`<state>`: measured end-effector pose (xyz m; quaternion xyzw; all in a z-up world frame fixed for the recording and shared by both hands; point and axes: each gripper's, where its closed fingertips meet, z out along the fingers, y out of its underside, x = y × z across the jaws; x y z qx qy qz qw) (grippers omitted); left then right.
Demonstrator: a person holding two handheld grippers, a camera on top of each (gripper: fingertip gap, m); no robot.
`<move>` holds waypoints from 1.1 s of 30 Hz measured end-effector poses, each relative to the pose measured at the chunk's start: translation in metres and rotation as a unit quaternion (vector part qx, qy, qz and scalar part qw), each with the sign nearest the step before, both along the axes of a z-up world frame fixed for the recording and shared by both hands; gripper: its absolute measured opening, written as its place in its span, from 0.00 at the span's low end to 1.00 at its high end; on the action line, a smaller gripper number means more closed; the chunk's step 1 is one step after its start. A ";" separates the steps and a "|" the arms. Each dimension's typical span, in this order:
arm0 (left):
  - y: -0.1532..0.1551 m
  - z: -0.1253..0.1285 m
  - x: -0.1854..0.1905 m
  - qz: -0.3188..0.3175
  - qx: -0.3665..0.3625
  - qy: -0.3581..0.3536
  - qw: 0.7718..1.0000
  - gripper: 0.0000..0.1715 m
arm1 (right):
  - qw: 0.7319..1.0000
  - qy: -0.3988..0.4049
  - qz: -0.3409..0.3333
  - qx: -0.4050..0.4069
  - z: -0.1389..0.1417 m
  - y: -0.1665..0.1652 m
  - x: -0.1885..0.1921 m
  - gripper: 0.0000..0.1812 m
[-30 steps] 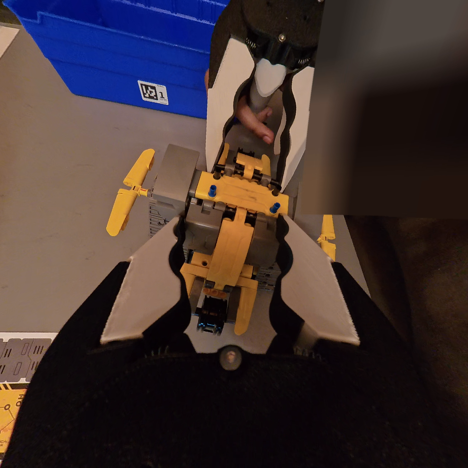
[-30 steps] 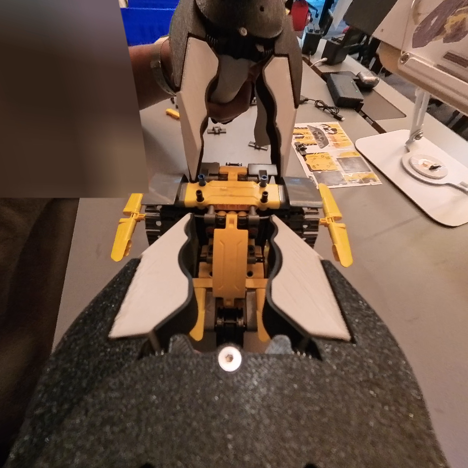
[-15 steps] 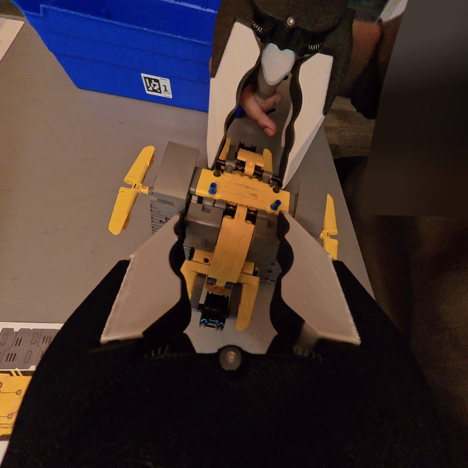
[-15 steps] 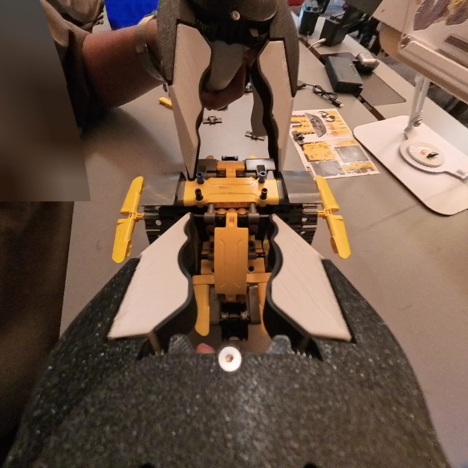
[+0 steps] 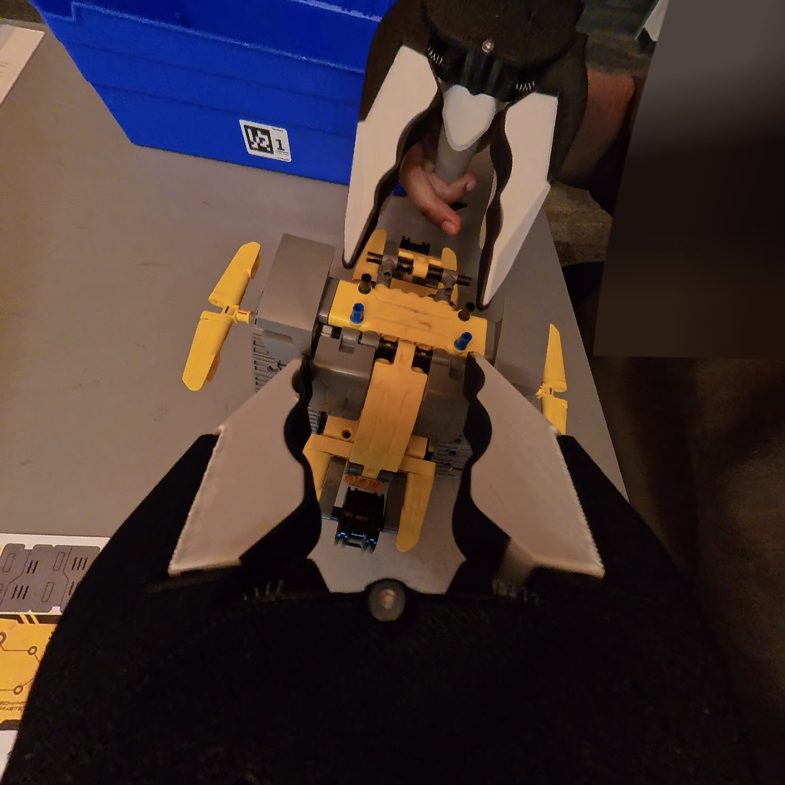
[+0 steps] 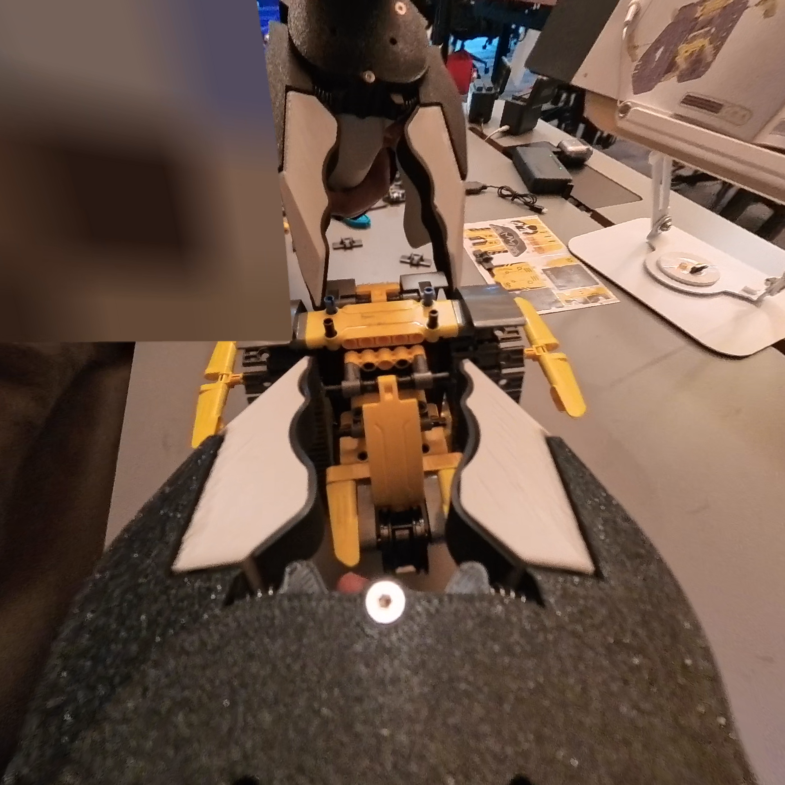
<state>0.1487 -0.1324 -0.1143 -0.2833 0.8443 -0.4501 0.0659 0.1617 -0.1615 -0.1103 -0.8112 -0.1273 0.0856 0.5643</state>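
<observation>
Both tools grip one yellow-and-grey brick vehicle [image 5: 395, 382] from opposite ends. Left tool [image 5: 384, 361] clamps its body; right tool [image 6: 384, 365] clamps the far end. Vehicle sits on the bench [image 5: 106, 263], blue bin [image 5: 221, 72] beyond left tool. Small black parts [image 6: 348, 244] loose beyond right tool.

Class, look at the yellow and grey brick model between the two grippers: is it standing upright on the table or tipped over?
Upright. The brick model sits level on the grey table, its pegs pointing up and yellow blades out both sides.

Right gripper [image 6: 384, 369] astride brick model [image 6: 384, 429] (yellow)
</observation>
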 end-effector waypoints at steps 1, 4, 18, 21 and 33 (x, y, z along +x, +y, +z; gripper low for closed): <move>0.000 0.000 0.000 0.000 0.001 0.000 1.000 0.41 | 1.000 0.004 -0.004 0.004 0.001 -0.002 0.002 0.36; 0.000 0.000 0.000 -0.001 0.001 0.000 1.000 0.41 | 1.000 0.014 -0.016 0.013 0.004 -0.012 0.009 0.37; -0.001 0.000 0.000 -0.002 -0.004 0.000 1.000 0.41 | 1.000 0.013 -0.005 0.008 0.002 -0.019 0.008 0.17; -0.001 0.000 0.000 -0.003 -0.004 0.000 1.000 0.41 | 1.000 0.021 -0.005 0.002 0.003 -0.021 0.008 0.18; -0.001 0.000 0.001 -0.005 -0.007 0.001 1.000 0.41 | 0.999 0.001 0.007 -0.031 -0.006 -0.017 0.003 0.20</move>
